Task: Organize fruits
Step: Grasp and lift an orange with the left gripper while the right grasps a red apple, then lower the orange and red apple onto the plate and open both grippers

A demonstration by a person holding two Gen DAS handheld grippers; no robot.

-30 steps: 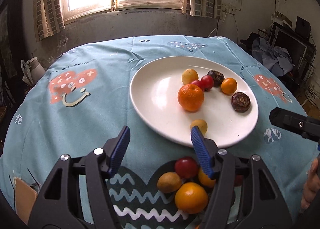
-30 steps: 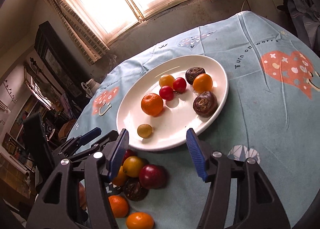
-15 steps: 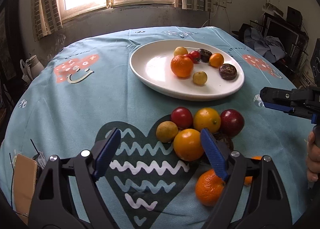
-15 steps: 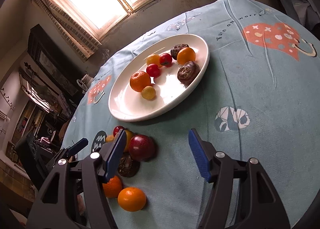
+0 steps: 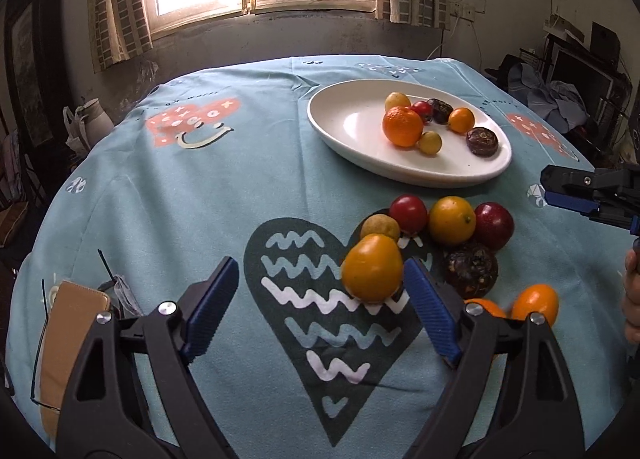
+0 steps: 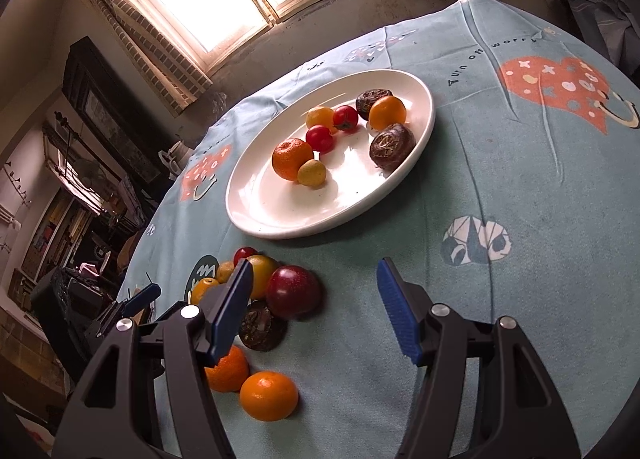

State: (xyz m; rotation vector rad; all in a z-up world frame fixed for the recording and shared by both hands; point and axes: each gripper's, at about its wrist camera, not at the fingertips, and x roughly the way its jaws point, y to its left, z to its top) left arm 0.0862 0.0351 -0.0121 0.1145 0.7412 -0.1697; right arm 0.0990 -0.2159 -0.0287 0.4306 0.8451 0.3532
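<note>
A white oval plate (image 5: 352,127) (image 6: 256,215) on the blue tablecloth holds several fruits: a tangerine (image 5: 402,126), small yellow, red and orange ones, and a dark brown one (image 5: 482,141). In front of it lies a loose pile on the cloth: an orange fruit (image 5: 373,267), a red tomato (image 5: 409,213), a dark red plum (image 6: 293,291), a brown fruit (image 6: 260,325) and tangerines (image 6: 269,395). My left gripper (image 5: 320,307) is open and empty, just left of the pile's nearest orange fruit. My right gripper (image 6: 314,305) is open and empty, over the cloth right of the pile.
A tan phone-like object (image 5: 68,335) with cables lies at the table's near left edge. A white jug (image 5: 94,123) stands beyond the far left edge. Cluttered furniture (image 5: 576,95) stands to the right. The right gripper shows at the left wrist view's right edge (image 5: 588,195).
Both grippers have pulled back from the plate toward the table's near side. The left one has also shifted left, so the loose pile now lies ahead of and right of its fingers.
</note>
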